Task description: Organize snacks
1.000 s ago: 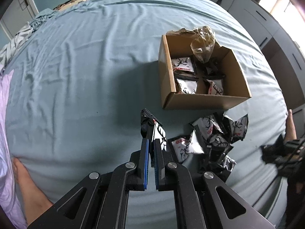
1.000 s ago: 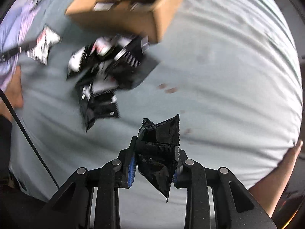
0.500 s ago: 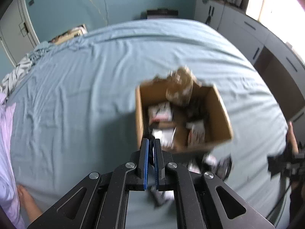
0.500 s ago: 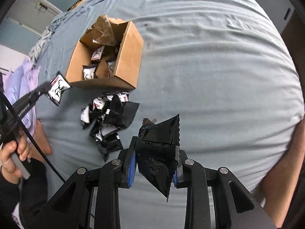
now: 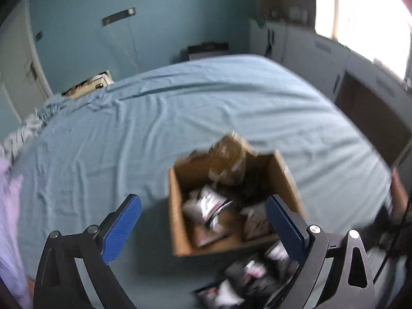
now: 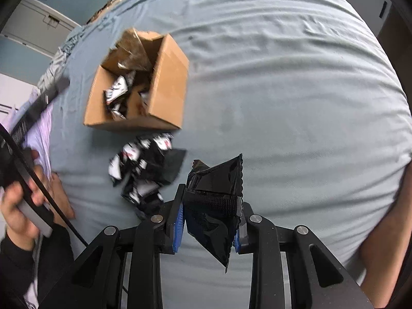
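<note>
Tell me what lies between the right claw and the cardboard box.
A loose pile of snack packets on the bed sheet, seen in the right wrist view, between the right claw and the cardboard box.

wrist views angled down, sharing box (image 5: 177, 221)

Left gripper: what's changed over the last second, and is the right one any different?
The left gripper carried its black-and-white snack packet from the bed to over the cardboard box; its jaws have just opened wide, nothing between them now. The right gripper stays shut on a black packet. The loose pile lies as before.
</note>
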A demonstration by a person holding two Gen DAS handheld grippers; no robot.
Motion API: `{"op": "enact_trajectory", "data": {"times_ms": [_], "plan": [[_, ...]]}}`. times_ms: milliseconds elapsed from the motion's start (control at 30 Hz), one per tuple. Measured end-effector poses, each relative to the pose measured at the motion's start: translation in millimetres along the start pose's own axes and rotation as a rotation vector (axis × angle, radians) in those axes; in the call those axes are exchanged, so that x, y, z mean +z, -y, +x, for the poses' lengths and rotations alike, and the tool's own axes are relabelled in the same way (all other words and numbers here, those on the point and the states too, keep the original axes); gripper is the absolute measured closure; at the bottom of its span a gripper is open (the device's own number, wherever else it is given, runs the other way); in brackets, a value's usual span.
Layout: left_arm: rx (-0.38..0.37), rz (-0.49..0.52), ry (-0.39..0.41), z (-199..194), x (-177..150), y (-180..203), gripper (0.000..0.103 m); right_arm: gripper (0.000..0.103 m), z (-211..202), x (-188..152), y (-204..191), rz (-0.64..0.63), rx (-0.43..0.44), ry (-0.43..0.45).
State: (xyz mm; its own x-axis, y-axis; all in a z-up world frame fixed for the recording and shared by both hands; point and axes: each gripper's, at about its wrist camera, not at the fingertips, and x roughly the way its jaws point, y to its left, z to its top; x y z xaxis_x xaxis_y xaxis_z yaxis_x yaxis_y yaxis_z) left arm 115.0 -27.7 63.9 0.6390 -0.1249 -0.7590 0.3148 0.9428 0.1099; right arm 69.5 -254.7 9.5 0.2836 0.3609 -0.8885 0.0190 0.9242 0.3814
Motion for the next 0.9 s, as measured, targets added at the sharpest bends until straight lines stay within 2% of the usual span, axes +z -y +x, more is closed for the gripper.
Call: {"op": "enact_trajectory", "data": {"times_ms": [67, 233, 300, 367, 400, 433, 500, 567, 667, 833, 900], "plan": [[0.036, 0.041, -0.032, 0, -12, -5, 0.004, 0.076, 1, 7, -14, -0.011, -0.011, 0.005], [0.020, 0.019, -0.140, 0, -40, -34, 0.004, 0.076, -10, 33, -61, -0.045, -0.007, 0.088], [0.002, -0.020, -0.200, -1, -55, -49, 0.004, 0.075, -18, 41, -70, 0.000, 0.040, 0.142], [-0.025, -0.044, -0.254, -1, -70, -58, 0.004, 0.073, -30, 50, -74, 0.096, 0.146, 0.220], [-0.028, -0.047, -0.277, 0, -76, -62, 0.004, 0.061, -33, 52, -74, 0.118, 0.177, 0.240], [-0.025, -0.046, -0.303, -1, -84, -66, 0.004, 0.033, -38, 54, -74, 0.137, 0.191, 0.260], [-0.025, -0.040, -0.334, -4, -95, -70, 0.004, 0.012, -47, 47, -67, 0.157, 0.191, 0.310], [-0.017, -0.030, -0.354, -6, -103, -71, 0.004, 0.012, -53, 38, -55, 0.167, 0.156, 0.335], [-0.008, -0.019, -0.366, -10, -108, -69, 0.004, 0.012, -52, 24, -35, 0.182, 0.061, 0.299], [-0.008, -0.007, -0.362, -19, -105, -63, 0.004, 0.012, -43, -4, -3, 0.179, -0.151, 0.224], [-0.007, 0.003, -0.349, -21, -101, -61, 0.004, 0.012, -39, -12, 1, 0.167, -0.179, 0.186]]}}
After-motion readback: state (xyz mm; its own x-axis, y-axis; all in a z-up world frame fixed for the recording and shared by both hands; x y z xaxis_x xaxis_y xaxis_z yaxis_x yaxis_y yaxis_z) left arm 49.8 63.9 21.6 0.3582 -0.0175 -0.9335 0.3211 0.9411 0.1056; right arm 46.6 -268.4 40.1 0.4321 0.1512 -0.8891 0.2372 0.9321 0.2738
